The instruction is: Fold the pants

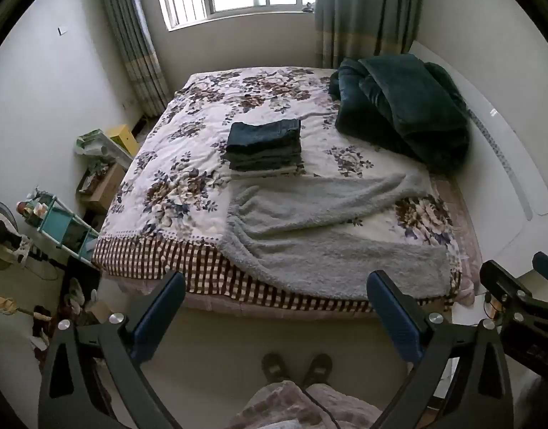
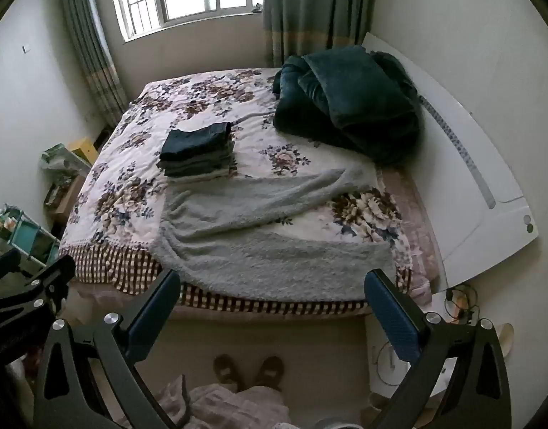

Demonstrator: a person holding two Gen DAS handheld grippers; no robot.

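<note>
I stand at the foot of the bed (image 1: pixel 188 114), both grippers held over the floor short of it. My left gripper (image 1: pixel 275 300) has its jaws wide apart, empty — so does my right gripper (image 2: pixel 270 296). The grey pants (image 1: pixel 309 228) lie spread and rumpled across the near half of the bed, one edge hanging over its foot. Just beyond them sits a stack (image 1: pixel 263 146) of folded dark clothes. A green quilt (image 1: pixel 402 107) is heaped at the far right. A teal shelf (image 1: pixel 59 225) at left holds small items — too blurred to tell.
</note>
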